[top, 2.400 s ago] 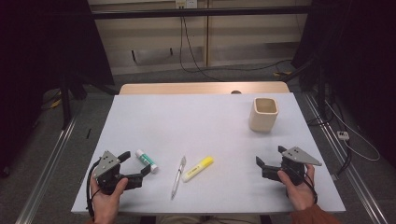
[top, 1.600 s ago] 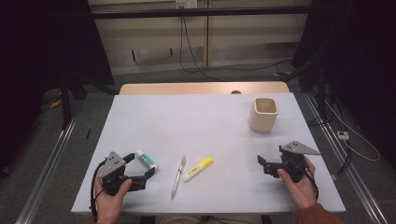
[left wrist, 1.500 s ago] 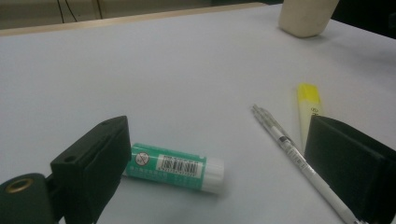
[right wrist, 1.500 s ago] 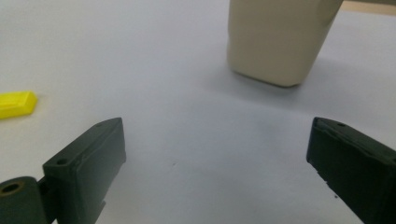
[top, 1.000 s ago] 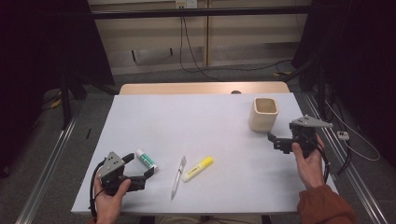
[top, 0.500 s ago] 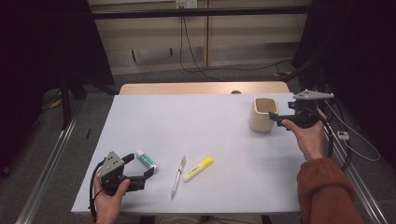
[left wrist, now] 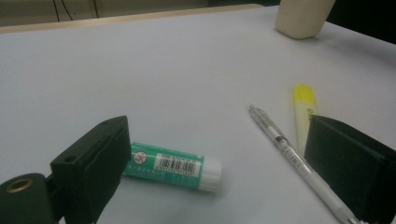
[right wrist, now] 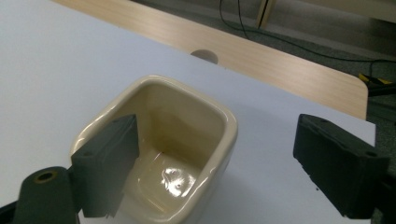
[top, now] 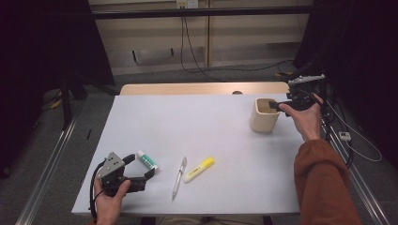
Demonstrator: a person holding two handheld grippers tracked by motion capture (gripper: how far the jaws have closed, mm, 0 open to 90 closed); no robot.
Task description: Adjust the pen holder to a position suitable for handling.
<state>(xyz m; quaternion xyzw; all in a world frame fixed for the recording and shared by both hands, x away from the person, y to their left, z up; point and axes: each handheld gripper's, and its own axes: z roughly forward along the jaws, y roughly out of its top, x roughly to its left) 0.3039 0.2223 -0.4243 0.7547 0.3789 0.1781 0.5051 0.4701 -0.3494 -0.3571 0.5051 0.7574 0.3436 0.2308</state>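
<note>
Right gripper [top: 277, 106] newly up at cup [top: 264, 115] rim, jaws wide but just narrowing, straddling near wall, no contact; grasp imminent. Left gripper [top: 140, 172] open, idle, far from cup.

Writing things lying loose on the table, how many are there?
3, side by side near the front edge: a green-and-white glue stick by the left gripper, a clear pen in the middle, and a yellow highlighter right of it. None seems hidden.
</note>
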